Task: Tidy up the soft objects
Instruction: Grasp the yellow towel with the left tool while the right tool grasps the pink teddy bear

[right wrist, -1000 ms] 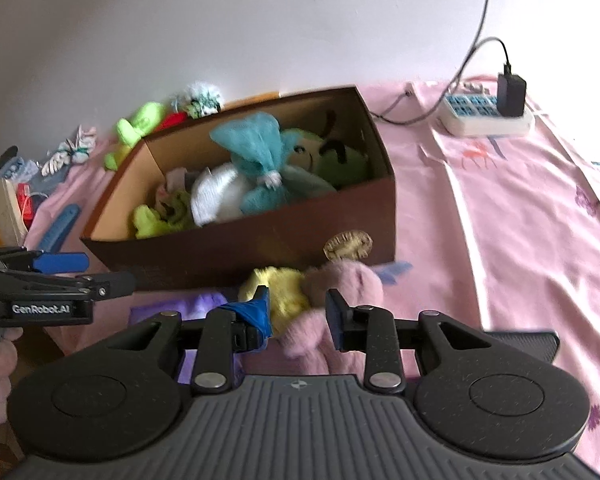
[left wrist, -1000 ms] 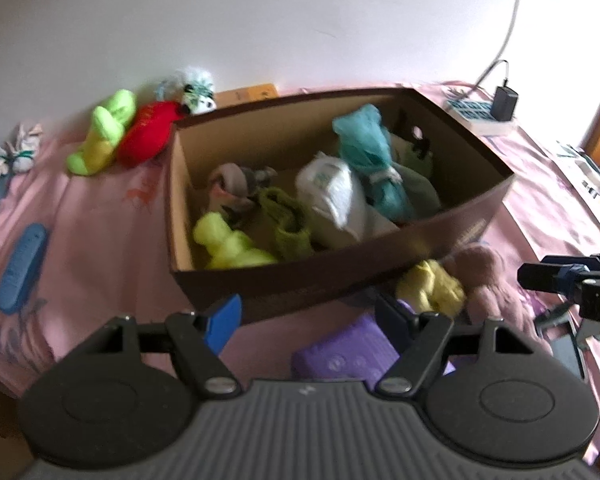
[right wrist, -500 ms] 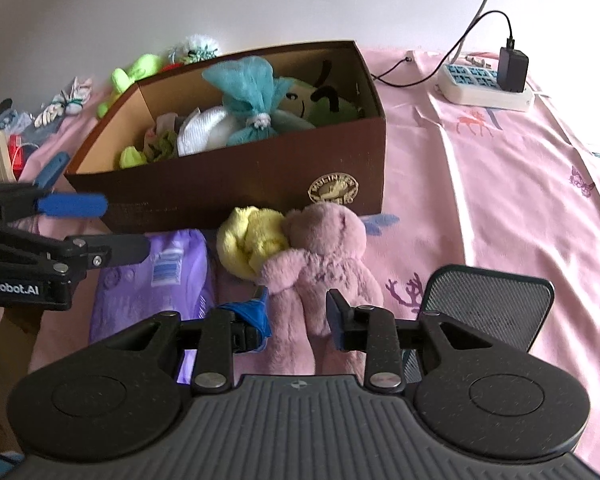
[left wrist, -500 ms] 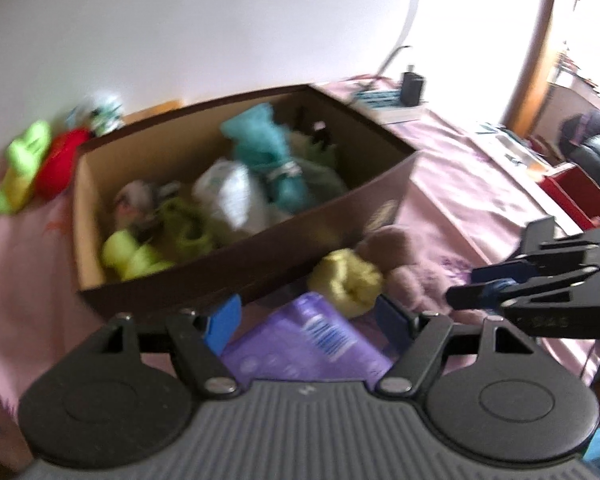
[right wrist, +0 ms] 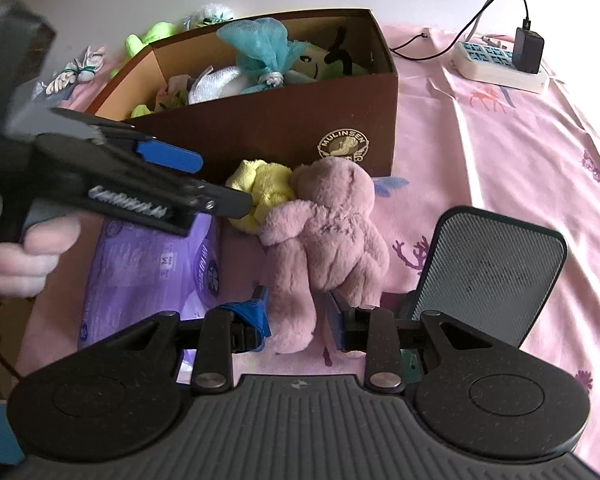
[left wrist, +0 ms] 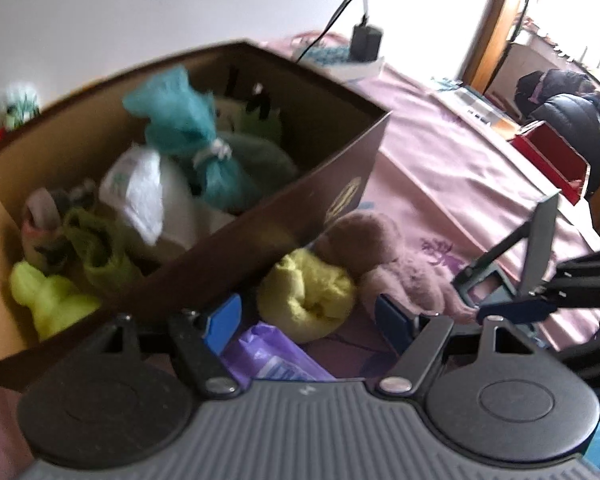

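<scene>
A pink printed sheet (right wrist: pixel 480 168) covers the bed, white wall behind, and the brown box (right wrist: pixel 284 128) sits at 12 o'clock from my right fingers, already holding a teal net bundle (right wrist: pixel 260 50) and other soft things. Over the last second I have brought both tools in close. My right gripper (right wrist: pixel 296 320) has slid forward until its fingers are released and spread on either side of the pink plush bear's (right wrist: pixel 332 224) leg, not yet squeezing it. My left gripper (left wrist: pixel 308 316), swung round from the box, now aims at the yellow soft roll (left wrist: pixel 308 292) at its 12 o'clock, fingers parted and empty. So I judge the next pickups are lined up: bear and roll, both lying on the sheet just outside the box's front wall, touching each other.

The purple wipes pack (right wrist: pixel 156 268) is half covered by my left tool in the right view (only a corner shows in the left one). The left view is motion-blurred, so the box's contents smear. I cannot tell whether the right fingers touch the bear's leg. A mesh stand (right wrist: pixel 496 268) at 2 o'clock is cut off below.
</scene>
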Tool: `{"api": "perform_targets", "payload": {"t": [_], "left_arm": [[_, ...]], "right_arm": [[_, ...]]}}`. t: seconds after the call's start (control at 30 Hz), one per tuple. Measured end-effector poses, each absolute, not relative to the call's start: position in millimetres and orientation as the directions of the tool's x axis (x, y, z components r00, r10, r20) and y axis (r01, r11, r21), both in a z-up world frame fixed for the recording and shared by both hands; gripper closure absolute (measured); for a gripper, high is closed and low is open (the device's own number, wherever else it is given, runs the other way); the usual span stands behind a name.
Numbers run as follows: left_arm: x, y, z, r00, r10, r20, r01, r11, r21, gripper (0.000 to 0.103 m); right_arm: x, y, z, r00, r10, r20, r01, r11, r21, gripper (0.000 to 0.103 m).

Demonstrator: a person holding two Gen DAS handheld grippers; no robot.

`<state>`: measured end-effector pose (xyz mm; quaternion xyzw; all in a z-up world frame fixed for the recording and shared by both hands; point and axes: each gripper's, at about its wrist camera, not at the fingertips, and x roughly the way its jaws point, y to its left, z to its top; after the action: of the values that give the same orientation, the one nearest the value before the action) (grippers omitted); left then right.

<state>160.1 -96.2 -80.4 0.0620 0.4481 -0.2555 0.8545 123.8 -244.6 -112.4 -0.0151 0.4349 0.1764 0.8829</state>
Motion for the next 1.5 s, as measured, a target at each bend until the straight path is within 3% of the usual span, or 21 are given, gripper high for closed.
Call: {"api": "perform_targets", "payload": {"t": [0.23, 0.33, 0.47, 0.53, 0.67, 0.83, 1.03, 1.1, 1.17, 1.5], "left_arm": [[171, -109, -102, 0.44, -0.349, -0.827, 0.47, 0.874, -0.119, 0.026], [170, -106, -106, 0.459, -0.334, -0.823, 0.463, 0.881, -0.1, 0.045], [169, -93, -107, 0.464, -0.351, -0.814, 0.444, 0.887, -0.129, 0.057], [165, -88, -107, 0.478, -0.329, -0.815, 0.437, 0.894, -0.104, 0.079], [155, -79, -106, 0.503, -0.282, -0.817, 0.426, 0.904, -0.05, 0.083], [144, -64, -104, 0.52, -0.238, -0.82, 0.412, 0.911, -0.003, 0.084], [144, -54, -99, 0.505, -0.297, -0.81, 0.419, 0.905, -0.071, 0.083], [144, -58, -93, 0.508, -0.341, -0.791, 0.431, 0.896, -0.109, 0.078], [144, -69, -89, 0.513, -0.365, -0.777, 0.454, 0.883, -0.116, 0.044], [167, -105, -104, 0.459, -0.363, -0.811, 0.485, 0.867, -0.113, 0.042]], "right_arm": [[127, -250, -117, 0.547, 0.287, -0.787, -0.301, 0.944, 0.135, 0.088], [127, -249, -116, 0.546, 0.292, -0.785, -0.303, 0.943, 0.14, 0.088], [128, -247, -115, 0.549, 0.288, -0.785, -0.304, 0.943, 0.133, 0.088], [128, -247, -113, 0.556, 0.286, -0.781, -0.303, 0.944, 0.13, 0.088], [130, -245, -111, 0.571, 0.273, -0.774, -0.299, 0.948, 0.114, 0.088], [135, -241, -115, 0.573, 0.255, -0.779, -0.294, 0.951, 0.095, 0.088], [144, -230, -123, 0.564, 0.209, -0.799, -0.268, 0.961, 0.062, 0.087], [144, -229, -124, 0.558, 0.213, -0.802, -0.276, 0.959, 0.063, 0.087], [143, -231, -123, 0.555, 0.224, -0.801, -0.283, 0.956, 0.071, 0.087], [137, -229, -130, 0.47, 0.314, -0.825, -0.322, 0.931, 0.171, 0.087]]}}
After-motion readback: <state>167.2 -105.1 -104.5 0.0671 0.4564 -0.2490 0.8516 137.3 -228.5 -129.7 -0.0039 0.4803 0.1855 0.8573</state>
